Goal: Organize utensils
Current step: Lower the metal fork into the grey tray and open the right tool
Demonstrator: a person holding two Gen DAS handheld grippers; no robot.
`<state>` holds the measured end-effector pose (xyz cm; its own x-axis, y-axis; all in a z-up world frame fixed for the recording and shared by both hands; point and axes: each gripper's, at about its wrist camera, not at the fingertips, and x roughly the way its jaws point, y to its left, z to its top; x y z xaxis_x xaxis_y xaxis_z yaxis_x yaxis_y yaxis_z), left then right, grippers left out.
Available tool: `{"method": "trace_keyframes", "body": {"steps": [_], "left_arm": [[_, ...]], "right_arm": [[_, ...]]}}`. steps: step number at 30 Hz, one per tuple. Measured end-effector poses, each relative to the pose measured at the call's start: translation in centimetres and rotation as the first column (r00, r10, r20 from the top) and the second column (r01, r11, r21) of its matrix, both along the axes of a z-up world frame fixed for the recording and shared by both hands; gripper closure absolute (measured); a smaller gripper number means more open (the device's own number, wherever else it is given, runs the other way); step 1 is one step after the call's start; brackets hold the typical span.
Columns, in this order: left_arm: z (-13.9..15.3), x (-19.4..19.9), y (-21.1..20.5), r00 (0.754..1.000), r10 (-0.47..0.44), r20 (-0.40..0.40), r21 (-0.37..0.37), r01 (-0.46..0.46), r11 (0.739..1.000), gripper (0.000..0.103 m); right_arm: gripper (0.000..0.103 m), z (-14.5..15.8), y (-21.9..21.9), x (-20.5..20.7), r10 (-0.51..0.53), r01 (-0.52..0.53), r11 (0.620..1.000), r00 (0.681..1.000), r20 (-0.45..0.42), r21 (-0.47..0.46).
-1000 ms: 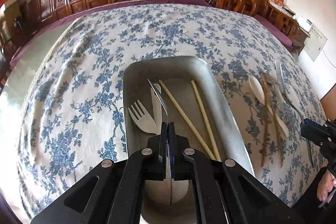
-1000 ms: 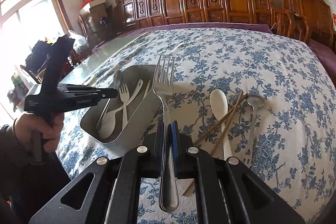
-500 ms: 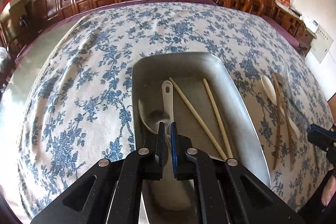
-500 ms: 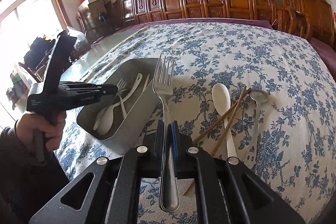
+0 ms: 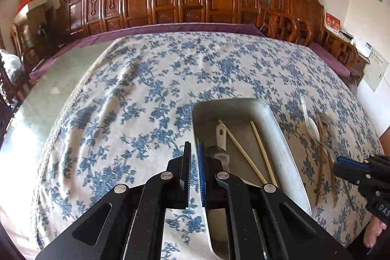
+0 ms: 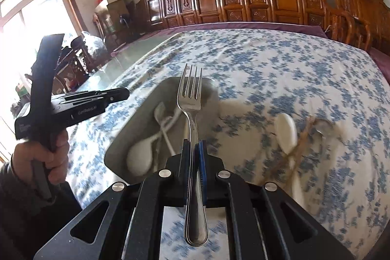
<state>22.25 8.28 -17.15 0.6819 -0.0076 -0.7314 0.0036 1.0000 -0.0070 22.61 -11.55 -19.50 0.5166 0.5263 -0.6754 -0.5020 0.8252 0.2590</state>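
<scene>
In the right wrist view, the left gripper [image 6: 123, 92] stood at the left edge of the frame, held by a hand [image 6: 41, 157], its jaws closed and nothing between them. Right of it, a metal tray [image 6: 121, 140] sat on the floral-clothed worktop [image 6: 280, 70], holding a white spoon [image 6: 140, 155] and pale utensil handles. At frame centre, the right gripper [image 6: 193, 157] was clamped on the handle of a metal fork [image 6: 191, 94], tines up, over the tray's near right rim. Further right, another white spoon [image 6: 286, 130] and brown chopsticks [image 6: 299, 140] lay blurred on the cloth. In the left wrist view, two pale chopsticks [image 5: 246, 157] lay in the tray at lower right.
</scene>
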Motion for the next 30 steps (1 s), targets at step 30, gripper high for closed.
{"method": "trace_keyframes", "body": {"steps": [30], "left_arm": [[1.0, -0.1, 3.4, 0.998, 0.058, 0.024, -0.019, -0.058, 0.998, 0.098]], "right_arm": [[0.093, -4.8, 9.8, 5.8, -0.089, 0.081, 0.994, 0.988, -0.123, -0.071]]}}
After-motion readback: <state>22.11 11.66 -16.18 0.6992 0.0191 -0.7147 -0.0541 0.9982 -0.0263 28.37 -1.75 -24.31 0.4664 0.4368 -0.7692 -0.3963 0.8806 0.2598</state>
